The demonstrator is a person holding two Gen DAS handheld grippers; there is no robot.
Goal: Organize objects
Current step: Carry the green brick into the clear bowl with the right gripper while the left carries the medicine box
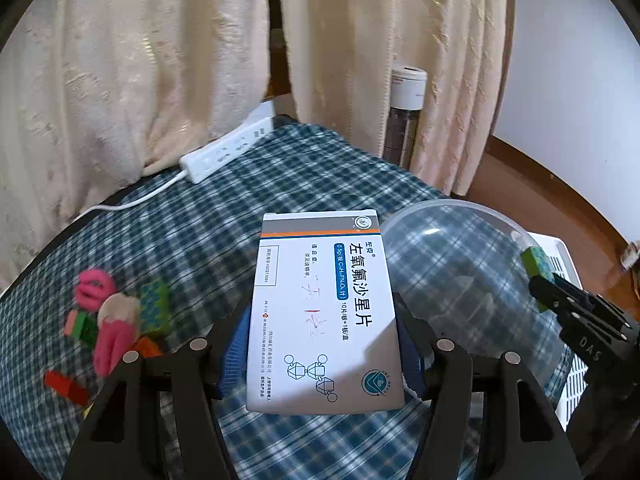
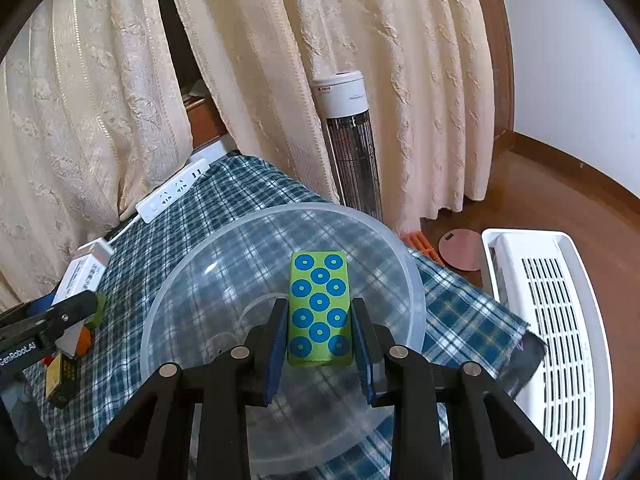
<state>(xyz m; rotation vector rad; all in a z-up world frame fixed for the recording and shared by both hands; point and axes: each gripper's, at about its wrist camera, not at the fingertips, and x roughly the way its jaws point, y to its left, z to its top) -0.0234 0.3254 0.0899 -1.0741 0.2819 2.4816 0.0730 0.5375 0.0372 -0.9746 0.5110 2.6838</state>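
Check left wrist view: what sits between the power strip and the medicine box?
Nothing but bare plaid tablecloth lies between the power strip and the medicine box held by the left gripper.

A white medicine box (image 1: 324,312) with blue print and an orange stripe is held flat, face up, between the pads of the left claw (image 1: 323,350), above the checked cloth. A green block (image 2: 320,308) with blue ringed dots is clamped lengthwise in the right claw (image 2: 320,340), over the clear plastic bowl (image 2: 416,280). Blurred small toys (image 1: 112,312), pink, green and red, lie clustered at the near left.
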